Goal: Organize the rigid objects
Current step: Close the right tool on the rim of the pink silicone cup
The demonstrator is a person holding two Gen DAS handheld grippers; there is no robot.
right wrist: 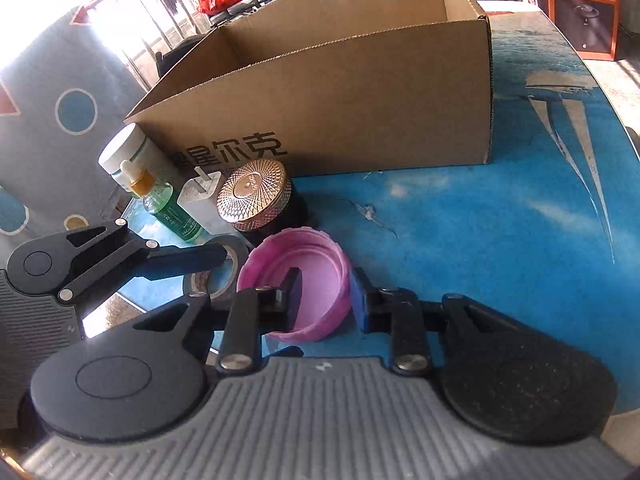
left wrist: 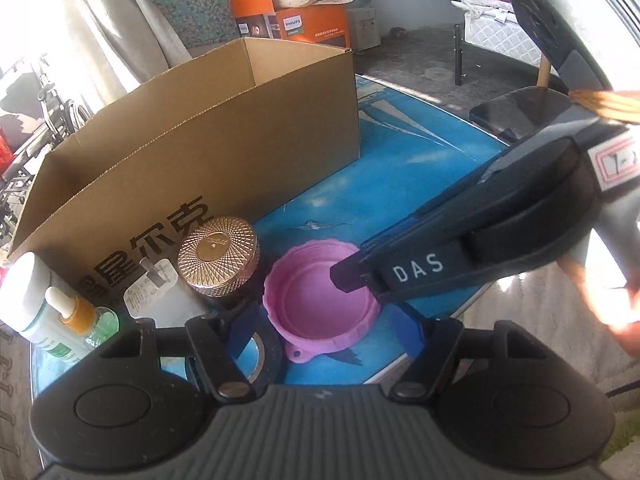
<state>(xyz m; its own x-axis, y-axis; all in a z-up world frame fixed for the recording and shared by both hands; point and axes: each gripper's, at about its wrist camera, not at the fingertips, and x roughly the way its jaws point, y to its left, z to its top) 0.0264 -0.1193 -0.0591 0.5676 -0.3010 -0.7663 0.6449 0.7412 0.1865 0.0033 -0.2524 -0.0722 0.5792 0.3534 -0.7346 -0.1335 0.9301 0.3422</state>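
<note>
From my left wrist view, the tape roll [left wrist: 262,354] at lower centre is mostly hidden behind my left gripper [left wrist: 328,332]. The white bottle [left wrist: 28,292] is cut off at the left edge. The hand [left wrist: 612,300] at far right is blurred and overexposed.
</note>
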